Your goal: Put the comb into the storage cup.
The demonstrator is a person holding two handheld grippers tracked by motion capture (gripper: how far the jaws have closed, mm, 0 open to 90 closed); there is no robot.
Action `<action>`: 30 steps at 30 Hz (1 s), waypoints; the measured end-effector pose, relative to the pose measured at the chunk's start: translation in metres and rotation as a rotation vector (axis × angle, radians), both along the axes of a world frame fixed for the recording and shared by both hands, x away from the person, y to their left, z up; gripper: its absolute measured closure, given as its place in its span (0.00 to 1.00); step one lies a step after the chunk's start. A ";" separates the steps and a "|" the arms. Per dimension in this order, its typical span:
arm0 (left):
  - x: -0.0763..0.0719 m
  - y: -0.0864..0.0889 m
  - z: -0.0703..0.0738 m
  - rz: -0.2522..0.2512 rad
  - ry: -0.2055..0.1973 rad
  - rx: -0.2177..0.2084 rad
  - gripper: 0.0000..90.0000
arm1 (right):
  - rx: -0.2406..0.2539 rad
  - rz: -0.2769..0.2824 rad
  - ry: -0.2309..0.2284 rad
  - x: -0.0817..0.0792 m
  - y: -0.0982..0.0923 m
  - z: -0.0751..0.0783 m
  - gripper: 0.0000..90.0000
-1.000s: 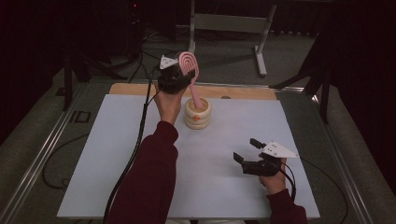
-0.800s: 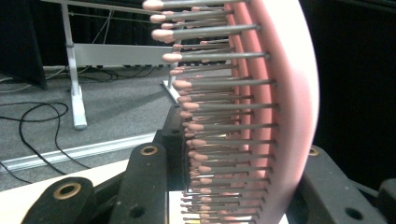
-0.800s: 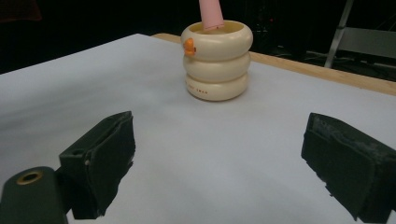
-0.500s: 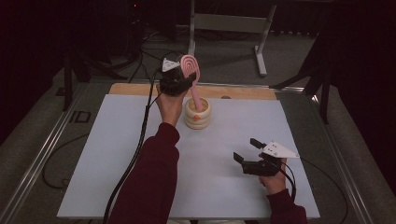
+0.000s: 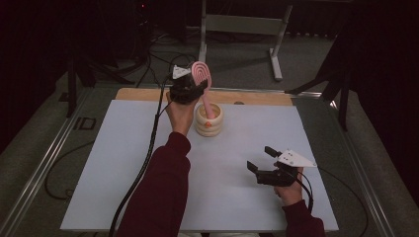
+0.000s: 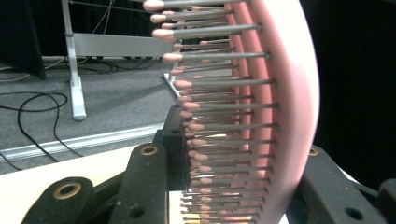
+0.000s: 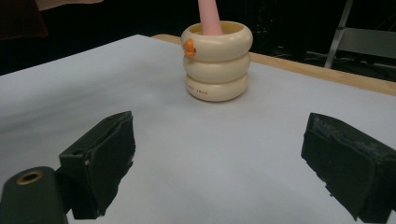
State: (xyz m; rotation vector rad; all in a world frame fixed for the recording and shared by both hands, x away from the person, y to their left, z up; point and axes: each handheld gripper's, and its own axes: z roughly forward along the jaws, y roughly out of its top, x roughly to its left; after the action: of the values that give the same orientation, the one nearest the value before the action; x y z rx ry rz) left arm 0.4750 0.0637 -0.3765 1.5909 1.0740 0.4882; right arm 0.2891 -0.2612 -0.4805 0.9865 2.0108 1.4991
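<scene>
Almost nothing changes since second ago: my left tongs (image 5: 193, 88) keep pinching pink hairbrush (image 5: 202, 75), handle inside cream holder (image 5: 208, 120) at counter's (image 5: 123, 163) 12 o'clock. Right tongs (image 5: 261, 159) stay spread, idle. Release comes next, I think.

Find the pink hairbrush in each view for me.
High view: hairbrush top centre, head in the left claw, handle in the cream holder.
Left gripper view: bristled head close up, centre-right.
Right gripper view: its handle at the top, in the holder, the shared landmark.

Dark red sleeves (image 5: 163, 187), black two-jaw tools with grey three-cornered plates (image 5: 295, 159), brass-coloured rivets, trailing black cables (image 5: 143, 163).
</scene>
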 end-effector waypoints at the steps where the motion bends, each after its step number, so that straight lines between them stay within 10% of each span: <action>1: 0.000 0.000 -0.001 0.002 0.002 0.001 0.71 | 0.001 0.001 0.000 0.000 0.000 0.000 0.11; 30: 0.000 -0.010 -0.015 0.007 0.014 0.022 0.71 | 0.004 0.001 0.001 0.000 0.000 0.000 0.11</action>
State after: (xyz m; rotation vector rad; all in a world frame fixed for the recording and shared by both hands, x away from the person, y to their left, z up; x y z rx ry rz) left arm 0.4752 0.0533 -0.3917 1.6124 1.0888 0.4961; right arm 0.2889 -0.2610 -0.4804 0.9878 2.0106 1.5037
